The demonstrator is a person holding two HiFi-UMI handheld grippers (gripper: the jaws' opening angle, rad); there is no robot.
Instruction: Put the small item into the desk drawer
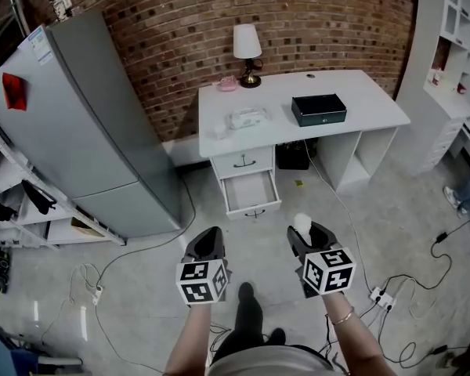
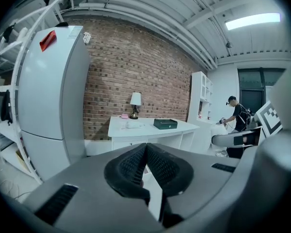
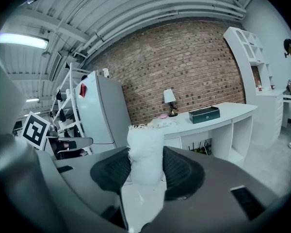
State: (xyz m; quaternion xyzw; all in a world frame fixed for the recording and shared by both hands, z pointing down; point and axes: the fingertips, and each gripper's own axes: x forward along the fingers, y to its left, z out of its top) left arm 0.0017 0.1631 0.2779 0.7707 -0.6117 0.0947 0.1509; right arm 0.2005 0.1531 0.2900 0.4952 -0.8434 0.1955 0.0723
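Observation:
A white desk (image 1: 360, 92) stands against the brick wall. Its lower drawer (image 1: 251, 192) is pulled out and looks empty inside; the drawer above it is closed. My right gripper (image 1: 305, 233) is shut on a small white fluffy item (image 1: 301, 225) that sticks up between its pads (image 3: 182, 171). The white item (image 3: 145, 154) fills the middle of the right gripper view. My left gripper (image 1: 207, 243) is shut with its pads (image 2: 136, 164) together and nothing between them. Both grippers hover over the floor, a short way in front of the open drawer.
A grey refrigerator (image 1: 86, 124) stands left of the desk. On the desk are a lamp (image 1: 247, 49), a dark box (image 1: 319, 109), a clear packet (image 1: 247, 117) and a pink thing (image 1: 227, 84). Cables (image 1: 407, 288) lie on the floor. White shelves (image 1: 446, 61) stand right; another person (image 2: 238, 118) stands by them.

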